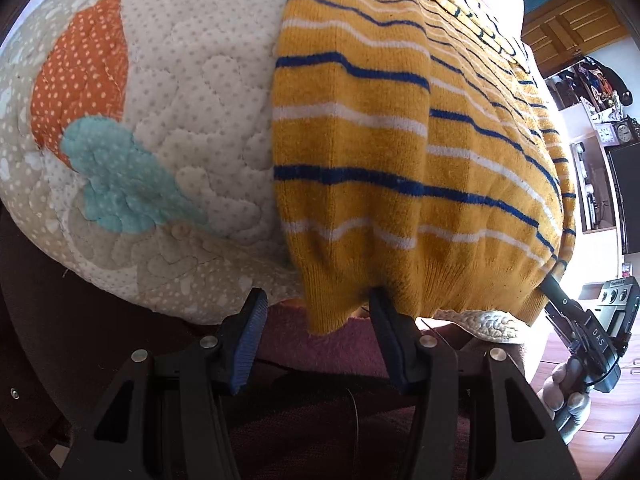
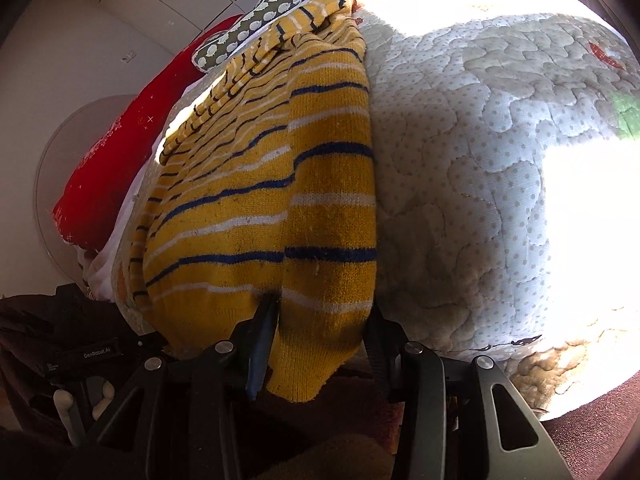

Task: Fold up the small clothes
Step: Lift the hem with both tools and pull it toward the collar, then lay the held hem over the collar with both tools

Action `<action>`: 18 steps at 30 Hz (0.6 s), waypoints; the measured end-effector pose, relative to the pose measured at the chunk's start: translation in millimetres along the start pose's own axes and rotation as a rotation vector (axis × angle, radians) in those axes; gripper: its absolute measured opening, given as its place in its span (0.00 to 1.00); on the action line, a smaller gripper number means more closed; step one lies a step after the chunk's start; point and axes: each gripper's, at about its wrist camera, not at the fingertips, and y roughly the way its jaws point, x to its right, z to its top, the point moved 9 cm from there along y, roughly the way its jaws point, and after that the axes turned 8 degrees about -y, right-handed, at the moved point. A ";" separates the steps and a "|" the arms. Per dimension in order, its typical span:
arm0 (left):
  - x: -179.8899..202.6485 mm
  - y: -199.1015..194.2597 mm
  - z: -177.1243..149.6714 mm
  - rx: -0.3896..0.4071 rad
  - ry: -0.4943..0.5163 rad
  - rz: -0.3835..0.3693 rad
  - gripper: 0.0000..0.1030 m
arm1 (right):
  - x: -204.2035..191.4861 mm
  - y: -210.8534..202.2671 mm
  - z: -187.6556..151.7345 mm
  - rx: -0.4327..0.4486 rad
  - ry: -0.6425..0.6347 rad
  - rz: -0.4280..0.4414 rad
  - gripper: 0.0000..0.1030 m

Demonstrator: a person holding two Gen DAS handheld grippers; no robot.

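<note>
While spread lower centre over quilted cover (image 1: 208,92) for folding: striped sweater (image 1: 360,152) — hem overhanging. Left gripper (image 1: 316,312) fingers apart, straddling hem corner; right gripper (image 2: 320,320) likewise — grip uncertain.

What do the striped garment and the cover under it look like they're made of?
Striped sweater: looks like soft knitted yarn, wool or acrylic; ribbed hem and a fuzzy, matte surface with visible knit rows. Quilted cover: probably padded cotton; stitched wavy lines puff the dotted fabric, with orange and teal appliqué patches. Matte, no sheen on either.
</note>
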 end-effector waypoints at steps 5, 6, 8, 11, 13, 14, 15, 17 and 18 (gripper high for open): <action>1.2 -7.3 2.5 0.027 0.007 -0.014 0.05 | 0.0 2.1 0.4 0.006 -0.002 0.009 0.41; 2.3 -12.5 4.1 0.051 0.011 -0.012 0.05 | -1.1 2.4 0.3 0.005 -0.009 0.008 0.35; 4.3 -28.8 7.2 0.121 0.032 0.012 0.05 | -5.4 1.5 0.2 0.003 -0.036 0.007 0.13; 15.1 -61.0 13.3 0.234 0.088 0.021 0.05 | -20.3 -7.4 3.7 0.015 -0.102 -0.007 0.12; 26.5 -80.3 17.4 0.283 0.116 0.007 0.05 | -35.5 -19.4 12.2 0.046 -0.134 0.015 0.12; 31.8 -87.5 21.6 0.296 0.124 -0.002 0.05 | -43.1 -25.9 18.2 0.062 -0.148 0.031 0.12; 34.1 -94.4 27.2 0.305 0.129 -0.017 0.05 | -51.2 -33.1 26.2 0.082 -0.161 0.048 0.12; 43.3 -106.4 39.0 0.321 0.130 -0.054 0.05 | -67.5 -46.9 46.7 0.125 -0.197 0.078 0.11; 50.2 -111.3 47.0 0.332 0.133 -0.073 0.05 | -74.9 -52.3 59.1 0.146 -0.214 0.092 0.11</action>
